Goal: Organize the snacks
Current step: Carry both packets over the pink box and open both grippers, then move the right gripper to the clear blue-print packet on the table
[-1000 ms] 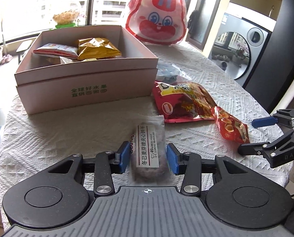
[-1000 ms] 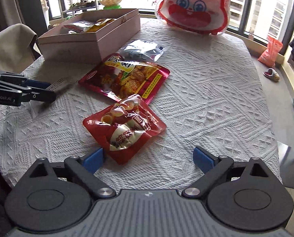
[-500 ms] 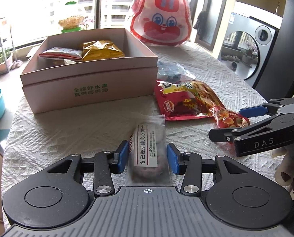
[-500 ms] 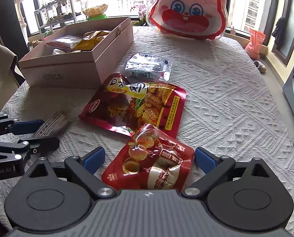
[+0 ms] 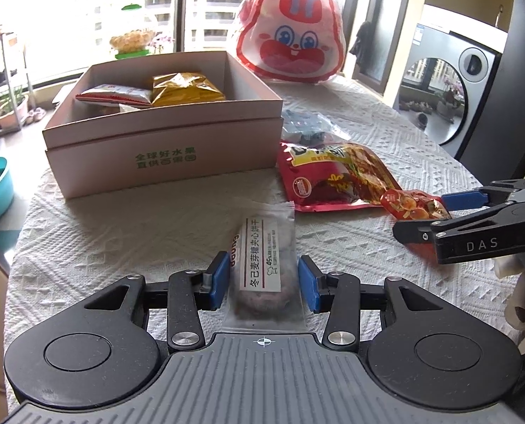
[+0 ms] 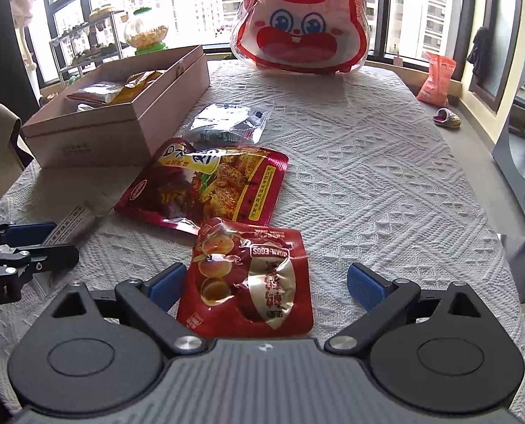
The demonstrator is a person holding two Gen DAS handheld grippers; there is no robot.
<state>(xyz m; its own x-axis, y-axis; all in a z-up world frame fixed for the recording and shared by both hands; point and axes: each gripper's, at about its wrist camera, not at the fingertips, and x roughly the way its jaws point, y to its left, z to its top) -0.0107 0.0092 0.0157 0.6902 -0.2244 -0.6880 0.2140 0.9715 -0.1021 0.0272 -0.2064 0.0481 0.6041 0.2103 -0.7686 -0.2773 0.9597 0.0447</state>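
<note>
The left gripper [image 5: 261,284] straddles a clear cookie packet [image 5: 264,265] with a white label, lying flat on the white textured cloth of the worktop [image 5: 156,226]. Its blue pads stand at a middling gap, just beside the packet's edges; whether they press on it cannot be told. The right gripper [image 6: 266,282] stands wide with its jaws closing, and a red quail-egg pouch [image 6: 251,275] lies between them on the cloth, the pads not pressing on it. Just beyond that pouch, and overlapped by its far corner, lies a larger red snack bag [image 6: 206,183], and past that a clear bag with dark contents [image 6: 227,123]. The open pink box [image 5: 163,141] sits to the left of these, with a yellow packet [image 5: 183,86] and a red-and-white packet [image 5: 112,95] inside. A rabbit-face bag [image 6: 301,21] stands at the far end.
</note>
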